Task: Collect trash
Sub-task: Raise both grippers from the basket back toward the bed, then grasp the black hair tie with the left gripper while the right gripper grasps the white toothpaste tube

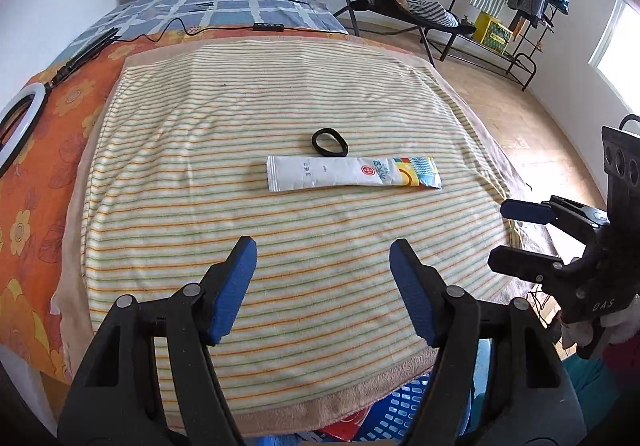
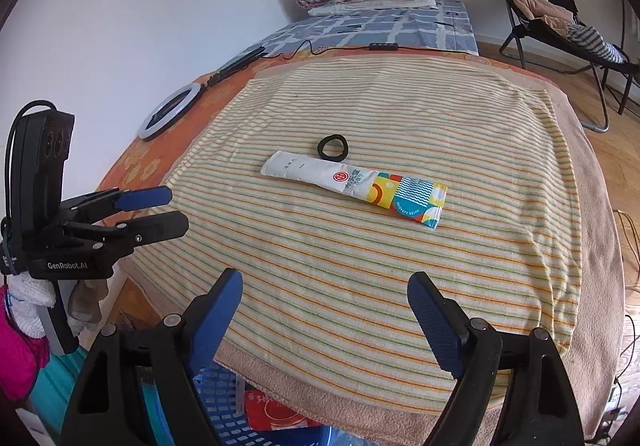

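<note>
Both grippers empty and parted: left gripper (image 1: 323, 288) with jaws moderately apart, right gripper (image 2: 325, 320) spread wider, nothing between the blue pads of either. Ahead of both, out near the middle of the striped towel (image 1: 168, 174) covering the bed, a long flat wrapper (image 1: 354, 173) — white at one end, brightly printed at the other. Long axis crosswise to the left gripper's line of sight, so a straight-in approach would put the jaws across the narrow width; from the right wrist view, slanted, with the printed end (image 2: 416, 198) nearer and off to the right. Well apart from either gripper, neither clearly closer. Just beyond the wrapper, touching or nearly so (hard to tell), a black hair tie (image 1: 329, 142) — probably not trash. Below the towel's near edge, a blue slotted basket (image 2: 218, 402), seemingly the place for collected trash.
</note>
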A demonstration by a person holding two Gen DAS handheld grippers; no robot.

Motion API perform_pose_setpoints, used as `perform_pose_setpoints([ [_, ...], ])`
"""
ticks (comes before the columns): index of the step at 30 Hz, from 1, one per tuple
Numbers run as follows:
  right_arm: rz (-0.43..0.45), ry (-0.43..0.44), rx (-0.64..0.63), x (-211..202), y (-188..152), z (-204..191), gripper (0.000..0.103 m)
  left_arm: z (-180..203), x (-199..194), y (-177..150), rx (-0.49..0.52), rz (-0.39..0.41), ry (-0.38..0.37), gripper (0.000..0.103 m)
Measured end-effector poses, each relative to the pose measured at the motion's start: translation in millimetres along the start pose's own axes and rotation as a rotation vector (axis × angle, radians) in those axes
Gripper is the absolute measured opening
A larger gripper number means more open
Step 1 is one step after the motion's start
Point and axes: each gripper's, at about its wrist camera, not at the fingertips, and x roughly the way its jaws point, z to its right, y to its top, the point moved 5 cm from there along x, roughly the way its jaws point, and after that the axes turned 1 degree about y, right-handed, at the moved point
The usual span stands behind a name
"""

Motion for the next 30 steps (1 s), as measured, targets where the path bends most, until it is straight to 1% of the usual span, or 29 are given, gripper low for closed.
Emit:
perform_pose_setpoints([
  [3, 0.003, 0.006, -0.031, 3.5, 9.9, 1.6, 0.085, 5.6, 13.9, 20.4, 0.029, 0.0, 0.005, 0.059],
  [5, -0.001, 0.004, -0.061, 8.5, 16.6, 3.2, 0.082, 8.6, 25.2, 32.7, 0.04, -0.006, 0.0, 0.049],
  [7, -0.015, 0.0, -0.094, 15.7, 22.0, 4.0, 0.078, 9.3, 37.6, 43.8, 0.049, -0.01, 0.008, 0.045],
  [11, -0.049, -0.013, -0.127, 30.5, 29.1, 6.1, 0.078, 6.6, 64.0, 60.2, 0.027, -0.03, -0.003, 0.044],
  [12, -0.054, -0.009, -0.132, 33.3, 30.2, 6.1, 0.078, 5.8, 71.1, 62.7, 0.021, -0.039, -0.008, 0.043],
  [13, -0.057, -0.005, -0.14, 36.3, 32.0, 5.4, 0.078, 5.2, 78.9, 65.0, 0.018, -0.05, -0.007, 0.037],
  [14, -0.06, -0.006, -0.151, 39.0, 34.3, 4.6, 0.077, 4.5, 86.7, 67.1, 0.017, -0.06, -0.005, 0.035],
  [18, -0.068, -0.008, -0.172, 49.0, 42.9, 6.0, 0.074, 1.6, 111.2, 73.5, 0.007, -0.079, 0.009, 0.034],
  [22, -0.08, -0.006, -0.186, 57.9, 48.4, 9.8, 0.074, 3.0, 129.6, 75.6, 0.041, -0.1, 0.029, 0.034],
  [24, -0.084, -0.014, -0.208, 62.7, 49.6, 9.6, 0.074, 2.7, 137.9, 74.6, 0.047, -0.114, 0.037, 0.028],
  [25, -0.087, -0.023, -0.216, 65.6, 50.0, 10.0, 0.074, 2.4, 142.1, 73.6, 0.042, -0.123, 0.033, 0.023],
  [26, -0.091, -0.026, -0.223, 68.5, 50.4, 10.4, 0.074, 2.3, 145.0, 73.3, 0.035, -0.125, 0.027, 0.021],
  [28, -0.094, -0.034, -0.23, 74.1, 51.5, 12.0, 0.074, 4.3, 148.0, 75.1, 0.04, -0.115, 0.022, 0.02],
  [30, -0.087, -0.058, -0.229, 79.3, 53.5, 13.9, 0.074, 7.1, 149.9, 77.1, 0.07, -0.106, 0.034, 0.006],
])
